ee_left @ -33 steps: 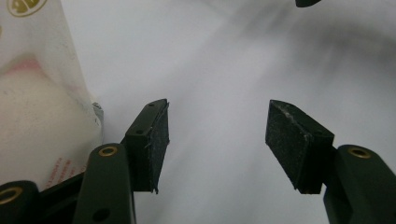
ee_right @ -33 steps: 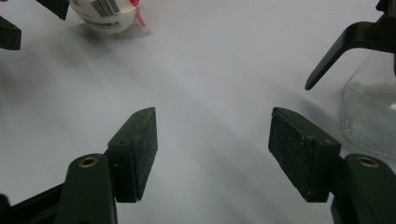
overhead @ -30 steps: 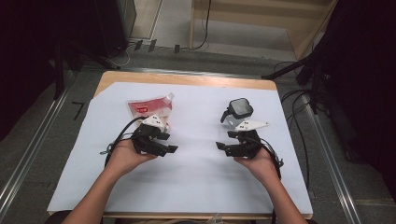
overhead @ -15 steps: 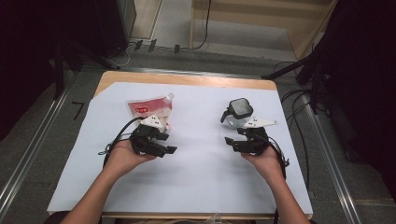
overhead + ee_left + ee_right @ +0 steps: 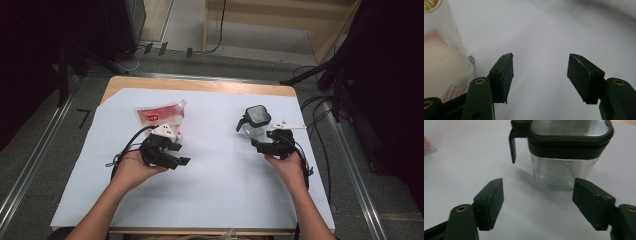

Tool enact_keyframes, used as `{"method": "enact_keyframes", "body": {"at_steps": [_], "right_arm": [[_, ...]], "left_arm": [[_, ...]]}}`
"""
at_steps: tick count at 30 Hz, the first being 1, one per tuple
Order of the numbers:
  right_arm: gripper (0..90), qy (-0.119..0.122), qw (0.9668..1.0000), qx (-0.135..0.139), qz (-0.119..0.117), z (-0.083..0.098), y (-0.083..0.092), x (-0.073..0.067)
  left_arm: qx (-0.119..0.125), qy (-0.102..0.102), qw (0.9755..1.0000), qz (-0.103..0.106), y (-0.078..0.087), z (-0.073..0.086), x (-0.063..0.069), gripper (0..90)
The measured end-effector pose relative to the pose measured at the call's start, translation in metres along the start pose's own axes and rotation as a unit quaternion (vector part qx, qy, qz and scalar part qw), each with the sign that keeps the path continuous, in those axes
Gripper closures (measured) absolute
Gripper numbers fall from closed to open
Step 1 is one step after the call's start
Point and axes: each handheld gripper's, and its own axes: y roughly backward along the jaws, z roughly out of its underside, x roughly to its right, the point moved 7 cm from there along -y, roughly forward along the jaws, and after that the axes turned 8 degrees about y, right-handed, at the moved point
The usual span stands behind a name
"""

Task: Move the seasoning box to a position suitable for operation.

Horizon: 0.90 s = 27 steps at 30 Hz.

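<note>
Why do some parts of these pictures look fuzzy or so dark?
High view: white sheet brightly lit, surroundings nearly black. Left gripper view: pouch close and soft, background smeared. Right gripper view: glass jar slightly blurred, casting a soft shadow leftward.

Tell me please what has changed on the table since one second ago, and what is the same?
The right gripper has moved toward the right edge of the table, beside the clear jar with the black lid. Its jaws have just been opening, with nothing between them; the jar stands just ahead, not held. The left gripper stayed in place, open, next to the red and white pouch. Jar and pouch lie as before on the white sheet.
</note>
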Motion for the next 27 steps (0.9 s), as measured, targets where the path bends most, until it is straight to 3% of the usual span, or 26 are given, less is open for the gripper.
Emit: {"method": "enact_keyframes", "body": {"at_steps": [6,9,17,27], "right_arm": [[13.5,-0.015,0.9997,0.009,0.015,-0.004,-0.009,0.012],[13.1,-0.028,0.9995,0.009,0.014,-0.003,-0.015,0.017],[11.2,-0.017,0.9991,0.017,0.034,-0.01,-0.03,0.023],[11.8,-0.032,0.9974,0.036,0.053,-0.018,-0.056,0.026]], "left_arm": [[-0.004,-0.004,1.0,0.0,0.0,0.0,0.001,39.1],[-0.002,-0.007,1.0,0.001,0.0,0.0,0.002,39.1],[-0.004,-0.008,1.0,-0.001,-0.001,0.0,0.002,39.2],[-0.004,-0.006,1.0,0.0,0.001,0.002,-0.002,39.2]]}}
